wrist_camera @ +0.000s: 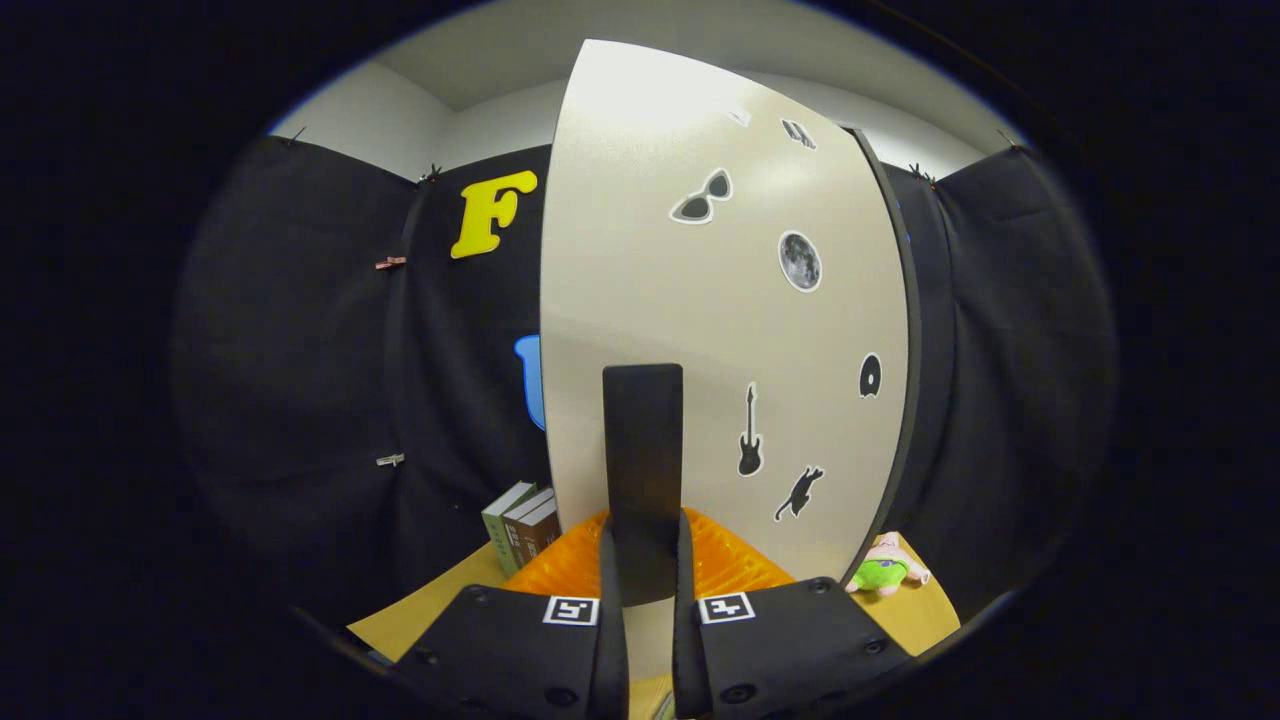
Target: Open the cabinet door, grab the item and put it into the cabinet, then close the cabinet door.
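Note:
A pale cabinet door (pixel 720 330) with several black stickers stands close in front of me. Its black upright handle (pixel 643 450) sits near the door's left edge. My gripper (pixel 643 545) is shut on the lower part of that handle, with one of the fingers (pixel 735 562) pressing on each side. The cabinet's dark body (pixel 925 340) shows as a strip along the door's right edge. A small pink and green plush toy (pixel 885 572) lies on the wooden table (pixel 925 610), just right of the door's lower corner.
Three books (pixel 522 530) stand upright on the table to the left of the door, behind my fingers. Black cloth walls close the booth on the left, behind and on the right.

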A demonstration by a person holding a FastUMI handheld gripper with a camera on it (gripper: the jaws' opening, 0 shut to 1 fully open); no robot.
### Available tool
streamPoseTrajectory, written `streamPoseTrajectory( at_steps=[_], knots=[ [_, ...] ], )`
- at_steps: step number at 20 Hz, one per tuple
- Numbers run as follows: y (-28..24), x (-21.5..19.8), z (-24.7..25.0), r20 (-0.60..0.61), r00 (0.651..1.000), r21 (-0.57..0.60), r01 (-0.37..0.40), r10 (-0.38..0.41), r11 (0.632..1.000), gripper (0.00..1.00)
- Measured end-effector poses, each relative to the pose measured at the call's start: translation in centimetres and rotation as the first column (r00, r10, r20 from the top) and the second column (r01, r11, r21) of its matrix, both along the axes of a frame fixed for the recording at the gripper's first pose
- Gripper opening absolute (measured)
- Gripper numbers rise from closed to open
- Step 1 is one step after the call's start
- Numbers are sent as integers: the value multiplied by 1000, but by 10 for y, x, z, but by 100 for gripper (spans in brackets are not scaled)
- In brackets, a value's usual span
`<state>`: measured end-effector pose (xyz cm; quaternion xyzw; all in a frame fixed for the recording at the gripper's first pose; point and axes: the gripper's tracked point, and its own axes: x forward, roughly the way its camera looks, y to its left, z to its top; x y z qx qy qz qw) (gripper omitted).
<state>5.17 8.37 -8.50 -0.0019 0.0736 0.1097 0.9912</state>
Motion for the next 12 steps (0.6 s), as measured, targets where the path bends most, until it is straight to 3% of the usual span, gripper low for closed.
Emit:
streamPoseTrajectory(
  at_steps=[12],
  knots=[
    [-66, -46, 9, -32, 988, 41, -149, 150, 988, 21]
  ],
)
